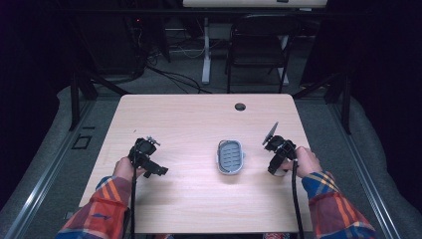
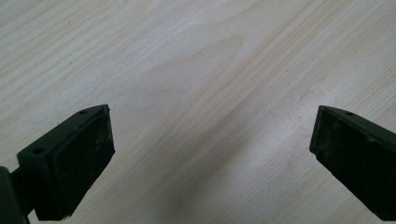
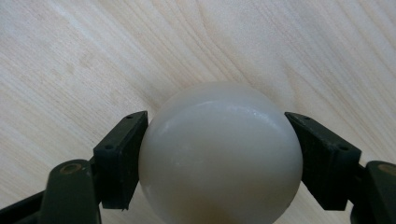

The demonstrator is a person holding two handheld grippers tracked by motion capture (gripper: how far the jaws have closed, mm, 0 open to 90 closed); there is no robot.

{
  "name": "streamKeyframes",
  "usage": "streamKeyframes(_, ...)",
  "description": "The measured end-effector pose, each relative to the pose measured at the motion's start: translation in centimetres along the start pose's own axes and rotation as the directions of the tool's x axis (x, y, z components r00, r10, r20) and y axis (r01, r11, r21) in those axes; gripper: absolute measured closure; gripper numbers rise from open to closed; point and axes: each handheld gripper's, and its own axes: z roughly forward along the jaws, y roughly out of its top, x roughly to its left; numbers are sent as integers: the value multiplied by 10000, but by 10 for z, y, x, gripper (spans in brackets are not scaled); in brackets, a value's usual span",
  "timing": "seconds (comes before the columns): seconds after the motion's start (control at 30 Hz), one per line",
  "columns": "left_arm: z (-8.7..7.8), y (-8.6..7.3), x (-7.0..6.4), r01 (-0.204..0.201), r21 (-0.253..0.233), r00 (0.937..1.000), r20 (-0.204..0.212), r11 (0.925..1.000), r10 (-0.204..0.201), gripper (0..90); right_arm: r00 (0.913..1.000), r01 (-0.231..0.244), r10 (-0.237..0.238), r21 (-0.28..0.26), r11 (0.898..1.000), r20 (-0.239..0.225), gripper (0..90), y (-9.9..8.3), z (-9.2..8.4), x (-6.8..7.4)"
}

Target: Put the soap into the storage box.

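A smooth cream-white ball (image 3: 219,158) sits between the two black jaws of my right gripper (image 3: 217,122), which is shut on it just above the wooden tabletop. In the high view my right gripper (image 1: 274,165) is at the table's right side, to the right of a grey oval slotted dish (image 1: 230,157). My left gripper (image 1: 158,171) is at the left side, well apart from the dish. In the left gripper view, my left gripper (image 2: 212,122) stands wide open over bare wood, with nothing between its jaws.
The light wooden table (image 1: 199,119) has a round cable hole (image 1: 240,106) near its far edge. Beyond the table stand a black folding chair (image 1: 259,45) and a white desk leg (image 1: 206,50), with cables on the floor.
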Motion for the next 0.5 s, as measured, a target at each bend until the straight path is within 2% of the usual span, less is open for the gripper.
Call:
streamKeyframes(0.07,0,0,0,0,35,10000,-18,10000,1,0,9999,-103,103,-130,9999,-25,244,-1,-1,1)
streamKeyframes(0.1,1,0,0,-9,65,10000,-34,10000,9,0,9999,121,-121,-6,9999,61,244,0,-3,0)
streamKeyframes(0.13,1,0,0,-9,65,10000,-34,10000,9,0,9999,121,-121,-6,9999,61,244,0,-3,0)
streamKeyframes(0.17,1,1,-1,-42,103,10000,21,9999,41,0,9994,-320,313,-637,9975,-123,244,-3,-1,3)
streamKeyframes(0.27,0,1,-1,-64,85,10000,-7,9999,64,0,9994,-345,342,-644,9973,-53,244,-2,-4,4)
streamKeyframes(0.3,0,0,-1,-46,43,10000,-40,10000,46,0,10000,33,-31,-328,9995,74,244,0,-8,2)
streamKeyframes(0.47,1,0,-1,-90,82,10000,-13,9999,90,0,10000,91,-90,-294,9995,21,244,2,-15,2)
streamKeyframes(0.5,1,1,-1,-136,95,9999,35,9999,136,0,9991,396,-396,8,9992,122,244,4,-19,0)
